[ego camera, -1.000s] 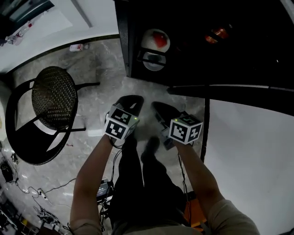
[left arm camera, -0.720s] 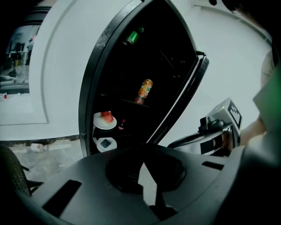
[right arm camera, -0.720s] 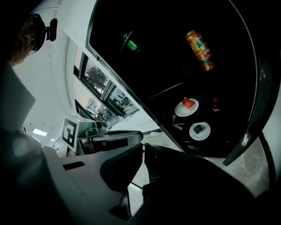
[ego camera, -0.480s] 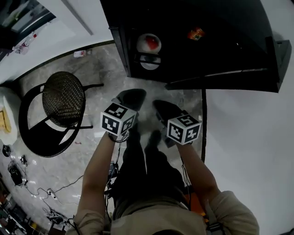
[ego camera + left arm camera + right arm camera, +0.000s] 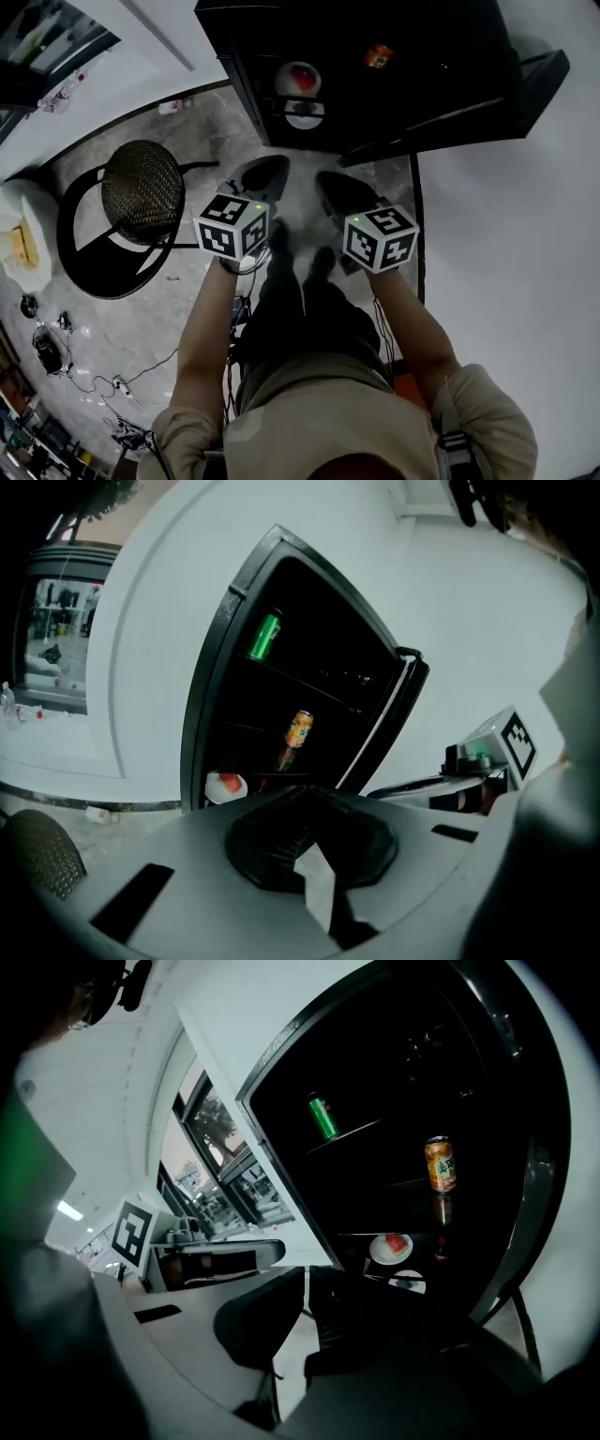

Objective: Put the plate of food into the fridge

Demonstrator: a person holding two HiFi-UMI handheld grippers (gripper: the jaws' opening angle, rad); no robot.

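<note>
The boxy black fridge (image 5: 422, 56) stands open ahead of both tongs, dark inside; left of my left tongs (image 5: 265, 173) sits a chair (image 5: 141, 192) with a round woven seat and thin black frame; the round white plate (image 5: 298, 78) of red food lies on a low fridge shelf, beyond the tips; my left tongs are closed and empty; my right tongs (image 5: 339, 190) are drawn together, holding nothing.

Arms extended side by side, left hand-held gripper (image 5: 262, 175) and right hand-held gripper (image 5: 339, 191) closed, empty.
</note>
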